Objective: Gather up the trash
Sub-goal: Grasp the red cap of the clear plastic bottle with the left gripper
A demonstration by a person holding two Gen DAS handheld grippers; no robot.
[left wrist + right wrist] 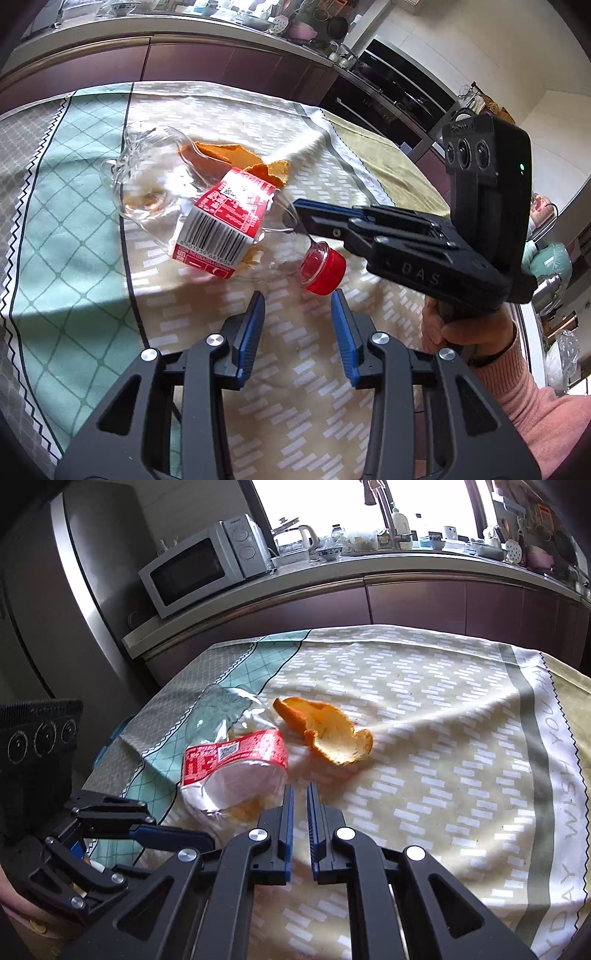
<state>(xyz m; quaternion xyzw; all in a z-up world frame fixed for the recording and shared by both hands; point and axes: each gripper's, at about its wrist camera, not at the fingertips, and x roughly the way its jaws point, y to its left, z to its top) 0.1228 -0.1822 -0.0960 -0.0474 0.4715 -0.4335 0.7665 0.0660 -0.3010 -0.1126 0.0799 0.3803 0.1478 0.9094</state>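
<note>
1. We are holding our left gripper [298,295] partly open, nothing between its jaws.
2. Our right gripper [300,790] is sitting nearly shut and empty.
3. The clear bottle [207,214] is lying on the tablecloth [74,221], red cap [327,271] at five o'clock.
4. Orange peel [332,731] is resting at the bottle's one o'clock in the right view.

Bottle [236,760] and orange peel [325,731] block the cloth's [443,738] left-centre; right half of the cloth lies open.
</note>
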